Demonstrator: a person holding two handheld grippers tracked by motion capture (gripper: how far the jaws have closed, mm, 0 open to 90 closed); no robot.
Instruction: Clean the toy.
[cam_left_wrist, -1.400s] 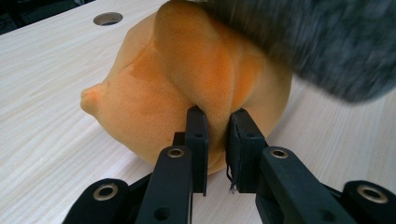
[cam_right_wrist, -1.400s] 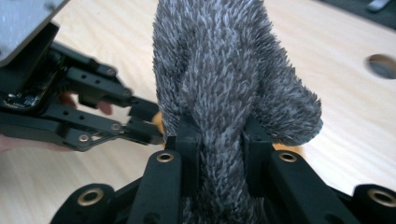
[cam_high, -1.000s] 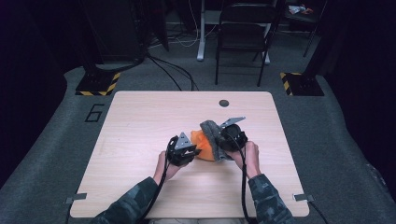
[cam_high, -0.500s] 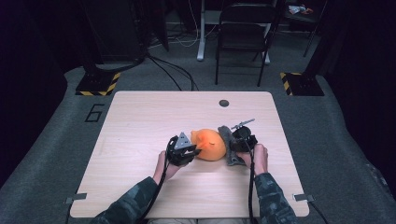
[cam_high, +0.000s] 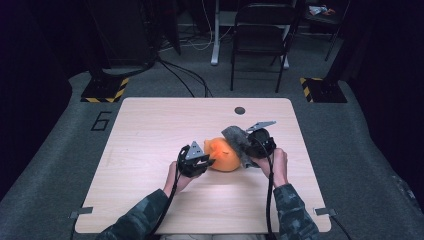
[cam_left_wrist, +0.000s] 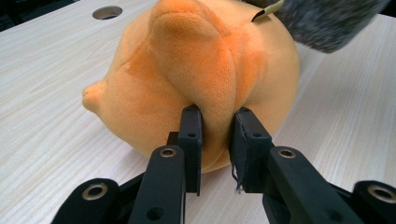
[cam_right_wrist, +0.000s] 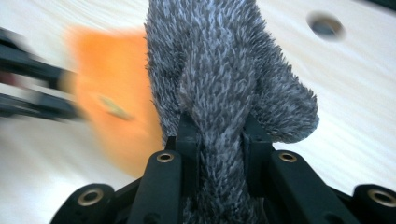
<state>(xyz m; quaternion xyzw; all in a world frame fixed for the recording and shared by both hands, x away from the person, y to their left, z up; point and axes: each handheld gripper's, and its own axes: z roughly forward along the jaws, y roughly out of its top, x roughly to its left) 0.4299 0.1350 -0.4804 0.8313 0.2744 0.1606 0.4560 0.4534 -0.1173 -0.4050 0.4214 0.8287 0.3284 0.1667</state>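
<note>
Left gripper (cam_left_wrist: 215, 140) pinches orange plush (cam_left_wrist: 196, 79); right gripper (cam_right_wrist: 218, 140) pinches grey fur (cam_right_wrist: 219, 70) (floor marked "6" (cam_high: 101, 120)).

Plush toy (cam_high: 226, 155) on table (cam_high: 150, 130), furry cover (cam_high: 239, 144) at its right

Orange plush (cam_high: 224, 155) on table – grey furry piece (cam_high: 237, 142) touching.

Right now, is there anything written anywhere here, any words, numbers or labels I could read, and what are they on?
"6": a large dark numeral on the grey floor mat, left of the table's far corner.
A small tag sticks out of the orange plush toy; no print is readable on it.
Nothing legible on the grey furry cover or either pair of tongs.
</note>
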